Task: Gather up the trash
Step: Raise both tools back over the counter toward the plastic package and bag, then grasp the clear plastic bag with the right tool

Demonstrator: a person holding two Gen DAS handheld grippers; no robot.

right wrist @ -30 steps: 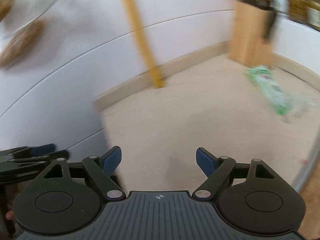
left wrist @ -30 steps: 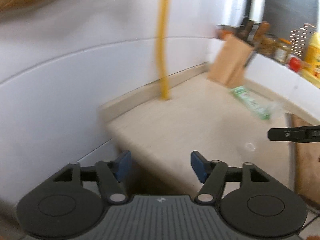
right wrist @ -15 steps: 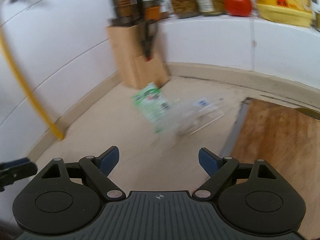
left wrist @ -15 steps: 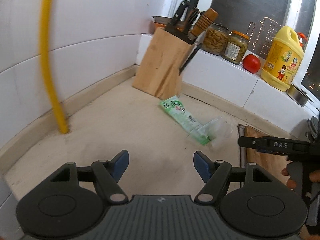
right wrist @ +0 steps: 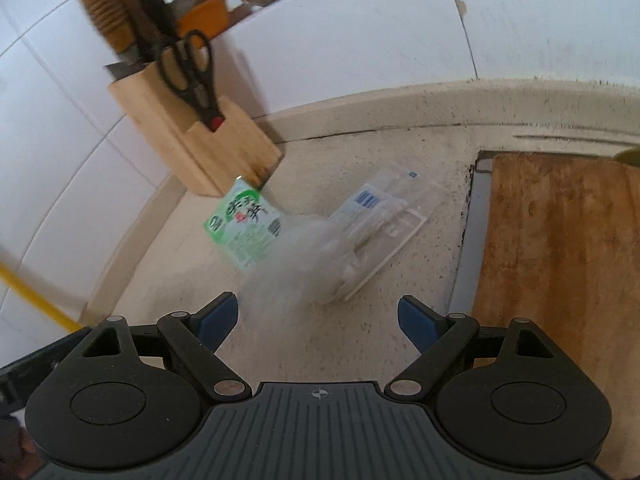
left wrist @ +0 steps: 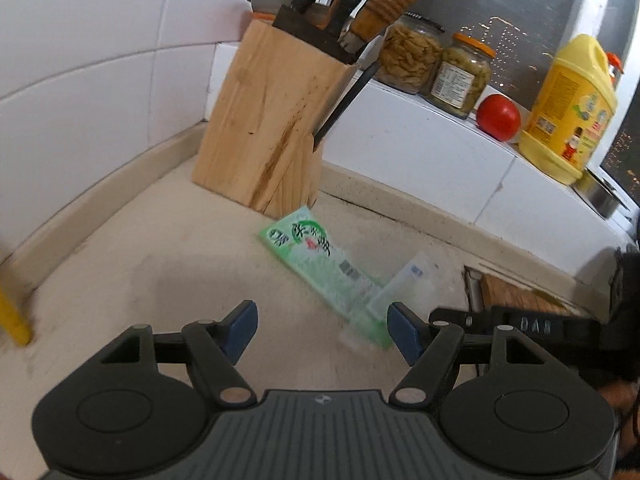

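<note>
wrappers: green packet and clear packaging mid-frame; both grippers jaws apart, empty. approach low, pinch an edge.

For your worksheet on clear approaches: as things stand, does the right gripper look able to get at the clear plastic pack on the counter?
Probably yes. The right gripper is open and empty, and the clear pack lies just ahead with nothing between.

Bright even indoor light, fisheye-bent edges, soft shadows — slight motion blur
</note>
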